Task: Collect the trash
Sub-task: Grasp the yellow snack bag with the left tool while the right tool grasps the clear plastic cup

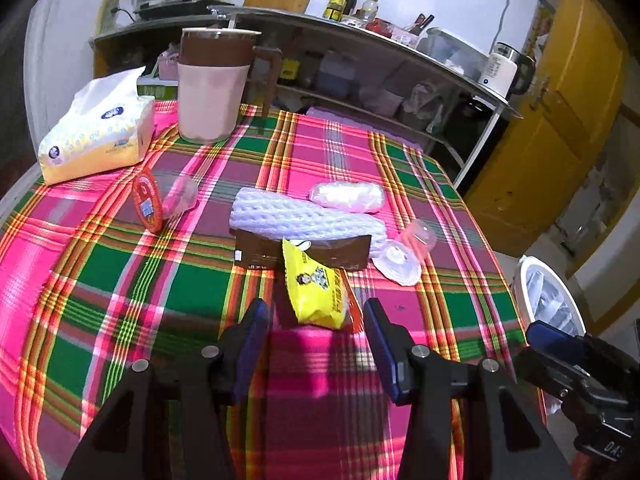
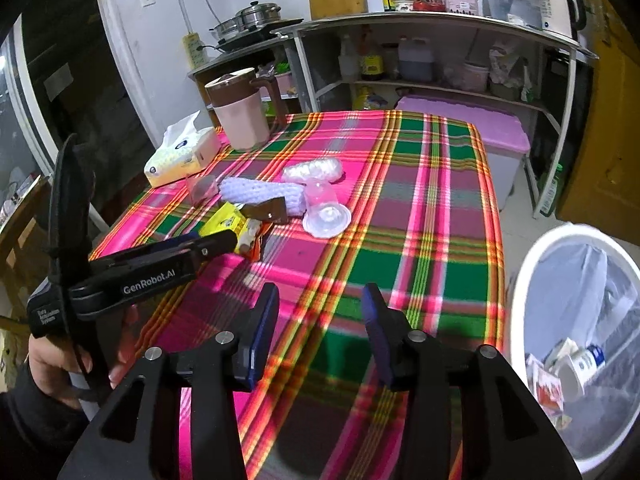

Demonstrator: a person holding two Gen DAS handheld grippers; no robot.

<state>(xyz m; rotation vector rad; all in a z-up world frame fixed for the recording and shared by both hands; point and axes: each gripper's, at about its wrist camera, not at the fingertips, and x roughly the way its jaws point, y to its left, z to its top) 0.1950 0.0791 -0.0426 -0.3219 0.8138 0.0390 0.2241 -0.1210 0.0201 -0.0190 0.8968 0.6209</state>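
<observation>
Right, nearest first: left gripper [image 1: 316, 320] stood with jaws apart and nothing clamped, the tail of the yellow snack packet [image 1: 316, 292] just ahead of the gap between its fingers. Right gripper [image 2: 320, 312] also had its jaws spread, holding nothing, over bare plaid tablecloth [image 2: 420, 240]. No earlier frame, so nothing to say on motion.

Yellow snack packet lay near the table's front edge, overlapping an orange wrapper [image 1: 352, 304] on one side and leaning on a brown packet [image 1: 260, 254] behind. Judged: thin film, near weightless, crinkly and slippery. Best pinched across the flat body near the closest end, pads squeezing the film rather than the edge seam, or it could slide out.

Behind the brown packet sat a white foam net sleeve [image 1: 304, 216], soft and springy, easy to crush-grip anywhere. Clear plastic cup [image 1: 416, 236] with loose lid [image 1: 396, 260] lay to the right of it: light, could roll, take it by the rim. Further back was a wrapped white roll [image 1: 346, 197], and a red-lidded clear cup [image 1: 160, 200] on its side.

White bin [image 2: 520, 280] stood off the table's right edge, some trash already inside.

Tissue pack [image 1: 96, 132] and pink jug [image 1: 212, 88] at the far end looked like keepers.
</observation>
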